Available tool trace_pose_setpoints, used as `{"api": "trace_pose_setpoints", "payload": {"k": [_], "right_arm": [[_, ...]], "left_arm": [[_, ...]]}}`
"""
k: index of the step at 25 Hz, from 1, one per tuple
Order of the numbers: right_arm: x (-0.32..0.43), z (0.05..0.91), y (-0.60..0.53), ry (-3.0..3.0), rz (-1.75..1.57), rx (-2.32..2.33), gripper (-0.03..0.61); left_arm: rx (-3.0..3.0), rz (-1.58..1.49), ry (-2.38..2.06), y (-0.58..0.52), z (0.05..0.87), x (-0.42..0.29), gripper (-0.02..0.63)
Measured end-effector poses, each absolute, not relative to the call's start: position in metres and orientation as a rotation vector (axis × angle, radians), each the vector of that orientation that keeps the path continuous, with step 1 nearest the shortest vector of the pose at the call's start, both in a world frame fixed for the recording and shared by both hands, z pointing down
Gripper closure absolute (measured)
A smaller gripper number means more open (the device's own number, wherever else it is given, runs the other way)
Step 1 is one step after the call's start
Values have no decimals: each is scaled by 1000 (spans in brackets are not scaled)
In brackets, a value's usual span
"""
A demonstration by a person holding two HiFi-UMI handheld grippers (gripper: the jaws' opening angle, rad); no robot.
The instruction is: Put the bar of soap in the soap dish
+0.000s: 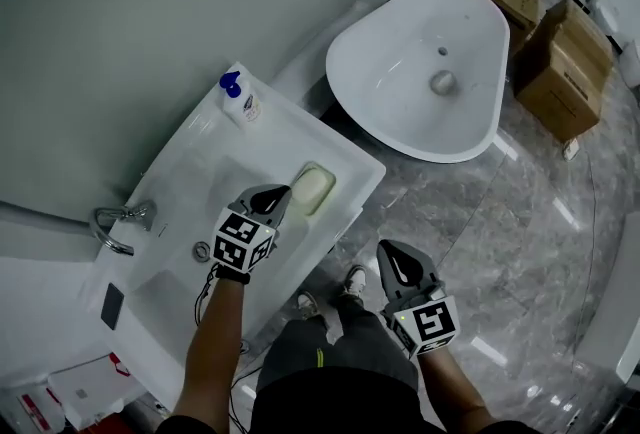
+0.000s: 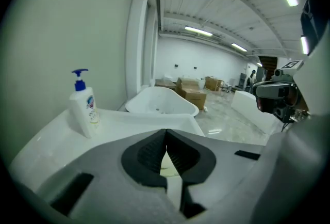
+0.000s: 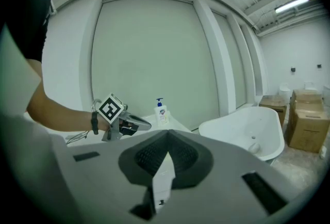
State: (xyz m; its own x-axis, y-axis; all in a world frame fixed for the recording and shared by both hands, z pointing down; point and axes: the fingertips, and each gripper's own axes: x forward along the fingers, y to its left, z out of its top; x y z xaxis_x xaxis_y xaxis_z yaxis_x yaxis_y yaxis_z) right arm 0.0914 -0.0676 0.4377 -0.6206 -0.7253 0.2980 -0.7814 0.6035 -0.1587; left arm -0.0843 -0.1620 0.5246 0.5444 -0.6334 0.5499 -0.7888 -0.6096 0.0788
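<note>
— So, where's the soap [image 1: 309,188]?
— Lying in the dish [image 1: 318,166], on the basin [image 1: 352,172] edge.
— And the tongs?
— Both closed and empty: left gripper [image 1: 284,197] beside the dish, right gripper [image 1: 388,250] over the floor.

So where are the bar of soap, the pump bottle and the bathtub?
bar of soap [image 1: 311,187]: head view, middle of its pale top face.
pump bottle [image 1: 243,106]: head view, on its white body.
bathtub [image 1: 395,97]: head view, bare inner wall.
</note>
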Motion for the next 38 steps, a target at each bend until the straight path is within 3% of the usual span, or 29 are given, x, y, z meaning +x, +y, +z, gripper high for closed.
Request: {"api": "trace_pose_setpoints", "payload": {"k": [22,38], "right_arm": [[113,327,-102,-2723,111,1431,565],[102,284,-122,-2740,1,1402,565]], "left_arm": [[2736,76,-1816,-98,257,-146,594],[2400,-121,-2292,-14,236,-236,594]]}}
